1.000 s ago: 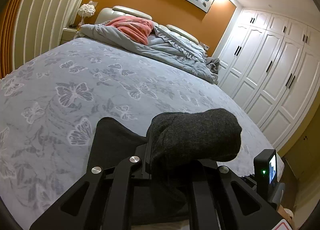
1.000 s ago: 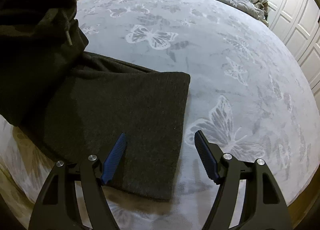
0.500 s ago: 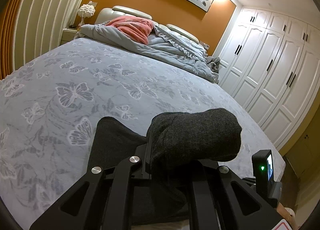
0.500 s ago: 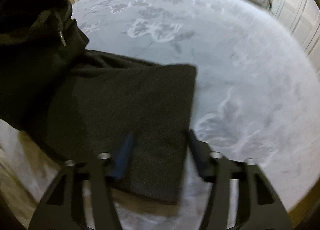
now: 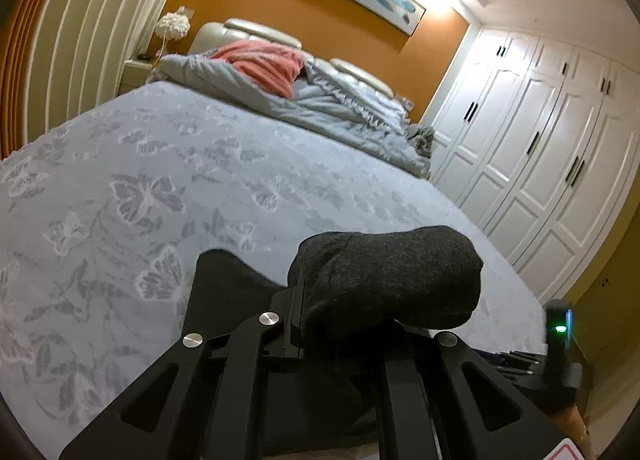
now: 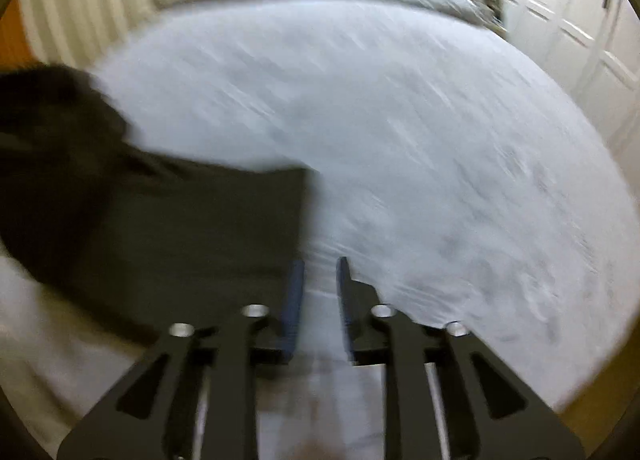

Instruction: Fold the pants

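The dark grey pants (image 6: 192,228) lie at the near edge of the bed, one part flat, one part raised at the left. My left gripper (image 5: 344,312) is shut on a bunched fold of the pants (image 5: 392,280), which bulges over the hidden fingertips. My right gripper (image 6: 318,280) stands just right of the flat part's right edge, over the bedspread. Its blue-padded jaws are a narrow gap apart and hold nothing. The right wrist view is blurred by motion.
The blue-grey butterfly bedspread (image 5: 200,180) stretches ahead. A rumpled grey duvet (image 5: 320,108) and a pink blanket (image 5: 264,64) lie at the headboard. White wardrobe doors (image 5: 540,164) stand to the right. The bed's near edge (image 6: 120,360) runs under both grippers.
My right gripper's jaws have narrowed from wide open to a small gap, and it has shifted right, off the pants' edge. The left gripper keeps its hold and has hardly moved.
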A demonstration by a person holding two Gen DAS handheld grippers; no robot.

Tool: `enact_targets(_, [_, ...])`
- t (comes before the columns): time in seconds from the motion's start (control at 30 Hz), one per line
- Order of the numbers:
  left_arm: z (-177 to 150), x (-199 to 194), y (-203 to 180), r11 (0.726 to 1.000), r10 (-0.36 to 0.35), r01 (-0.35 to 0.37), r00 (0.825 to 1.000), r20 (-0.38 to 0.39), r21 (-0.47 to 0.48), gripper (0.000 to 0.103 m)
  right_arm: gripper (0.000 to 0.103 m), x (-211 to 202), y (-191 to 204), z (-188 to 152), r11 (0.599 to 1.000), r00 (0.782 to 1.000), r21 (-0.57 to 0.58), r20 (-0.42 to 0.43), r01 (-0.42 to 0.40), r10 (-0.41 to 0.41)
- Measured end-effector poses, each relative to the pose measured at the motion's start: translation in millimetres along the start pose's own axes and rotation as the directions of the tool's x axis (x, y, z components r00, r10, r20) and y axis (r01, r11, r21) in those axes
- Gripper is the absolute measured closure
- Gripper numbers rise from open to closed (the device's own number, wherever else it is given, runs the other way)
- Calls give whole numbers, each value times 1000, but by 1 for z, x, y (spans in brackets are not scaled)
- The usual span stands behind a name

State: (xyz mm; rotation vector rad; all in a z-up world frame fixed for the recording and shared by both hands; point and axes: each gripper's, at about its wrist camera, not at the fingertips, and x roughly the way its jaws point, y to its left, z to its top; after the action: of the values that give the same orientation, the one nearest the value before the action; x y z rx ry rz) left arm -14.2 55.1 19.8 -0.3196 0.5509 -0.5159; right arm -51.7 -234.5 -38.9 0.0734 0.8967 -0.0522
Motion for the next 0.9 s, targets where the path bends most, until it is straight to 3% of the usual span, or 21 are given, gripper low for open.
enact_targets(0.07, [4,-6,2,1000,-8,8,1000,18,-3,96,44,-4,37,-2,993,996,-88,14,-85,86])
enact_targets(0.17, [12,-16,10,1000,-5,6,999,45,-29,96,45,16,93,-11,961,980,-193,-58,-198,190])
enact_targets(0.33, [23,-32,26,997,8,-2,997,83,-71,96,45,62,165,-19,928,974,-301,-114,-220,194])
enact_targets(0.43, [28,-47,35,996,13,-3,993,118,-85,96,44,78,179,-15,929,972,-290,-118,-230,204])
enact_targets(0.5, [31,-56,42,995,19,-6,991,133,-99,96,38,89,189,-13,931,976,-296,-105,-214,191])
enact_targets(0.57, [34,-63,51,994,30,-14,989,145,-113,96,42,95,188,-10,933,975,-284,-91,-221,203])
enact_targets(0.6, [35,-65,54,993,33,-16,988,149,-118,96,65,96,184,-9,936,975,-273,-91,-222,205])
enact_targets(0.67, [37,-70,59,992,40,-20,987,155,-128,97,94,91,165,-3,945,969,-217,-98,-245,229])
enact_targets(0.77, [39,-77,64,990,46,-23,986,162,-138,97,95,57,115,15,966,969,-79,18,-246,248])
enact_targets(0.9, [37,-80,64,991,46,-25,986,158,-133,97,95,-13,54,34,966,948,34,207,-256,243])
